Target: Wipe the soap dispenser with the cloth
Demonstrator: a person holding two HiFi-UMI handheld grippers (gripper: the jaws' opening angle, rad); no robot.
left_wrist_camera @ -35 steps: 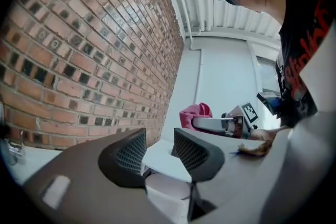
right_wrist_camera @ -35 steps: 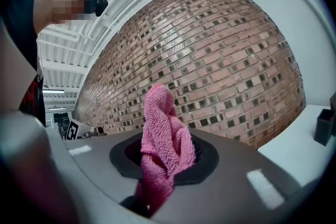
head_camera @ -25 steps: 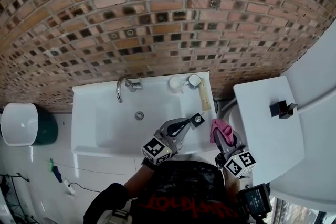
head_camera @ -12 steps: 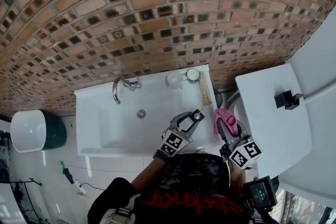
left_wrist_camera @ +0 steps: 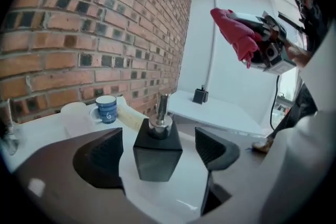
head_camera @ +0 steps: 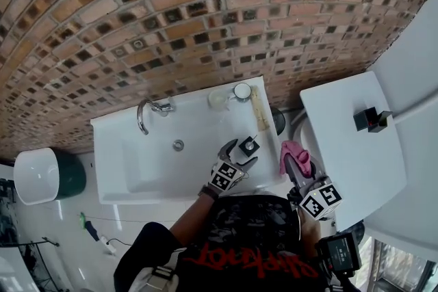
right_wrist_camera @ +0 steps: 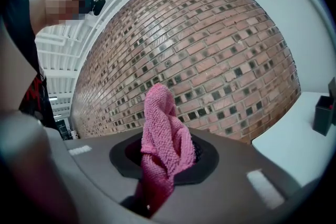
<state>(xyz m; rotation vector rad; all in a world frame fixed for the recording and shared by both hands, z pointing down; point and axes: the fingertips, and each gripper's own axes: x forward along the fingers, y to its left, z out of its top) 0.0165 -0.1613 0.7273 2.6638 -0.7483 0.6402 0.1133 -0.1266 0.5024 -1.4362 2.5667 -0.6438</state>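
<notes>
The black soap dispenser (head_camera: 246,146) with its chrome pump stands upright on the white sink's (head_camera: 113,178) right rim. My left gripper (head_camera: 240,154) sits around it with jaws opening. In the left gripper view the dispenser (left_wrist_camera: 157,150) stands between the two pads (left_wrist_camera: 106,153) with a gap on each side. To the right, my right gripper (head_camera: 295,162) is shut on a bunched pink cloth (head_camera: 290,153), held up beside the sink. That cloth (right_wrist_camera: 166,142) fills the right gripper view, and the left gripper view shows the cloth (left_wrist_camera: 235,33) hanging high at the right.
A chrome faucet (head_camera: 144,113) and the drain (head_camera: 178,144) lie left of the dispenser. A white cup (head_camera: 217,99), a blue-and-white mug (head_camera: 241,91) and a beige brush (head_camera: 259,117) stand on the back rim. A white counter (head_camera: 342,147) with a black holder (head_camera: 369,119) is at the right.
My left gripper came down with the dispenser onto the sink rim, then its jaws spread and let go. The right gripper with the cloth barely shifted.
</notes>
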